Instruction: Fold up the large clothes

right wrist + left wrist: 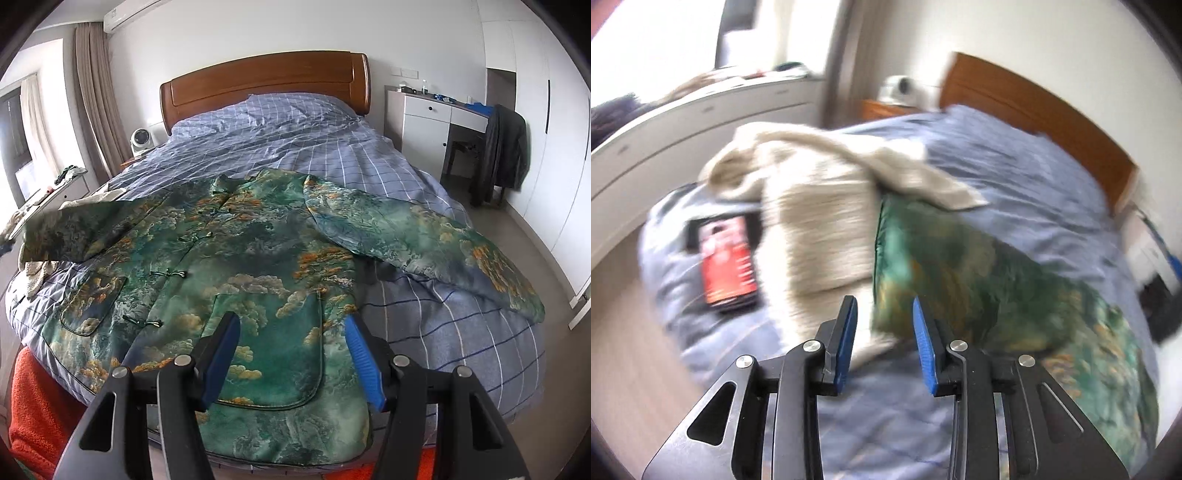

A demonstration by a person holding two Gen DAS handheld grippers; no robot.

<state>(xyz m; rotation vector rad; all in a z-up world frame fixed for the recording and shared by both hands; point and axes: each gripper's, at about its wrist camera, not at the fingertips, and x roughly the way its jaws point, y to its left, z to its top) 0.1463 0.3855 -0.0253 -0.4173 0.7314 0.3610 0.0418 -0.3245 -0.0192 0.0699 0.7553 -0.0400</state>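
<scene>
A green jacket [236, 266] with orange cloud print and knot buttons lies face up on the bed, sleeves spread left and right. My right gripper [291, 325] is open and empty, hovering above the jacket's lower front pocket. In the blurred left wrist view the jacket's sleeve [960, 269] lies to the right, partly under a cream knitted garment [820, 206]. My left gripper [884, 308] is open and empty, just short of the sleeve's cuff edge.
The bed has a blue checked duvet [461, 332] and a wooden headboard [266, 81]. A phone with a red screen [726, 258] lies left of the cream garment. An orange blanket [33, 406] hangs at the bed's foot. A white cabinet [424, 125] and chair with a dark coat [502, 147] stand right.
</scene>
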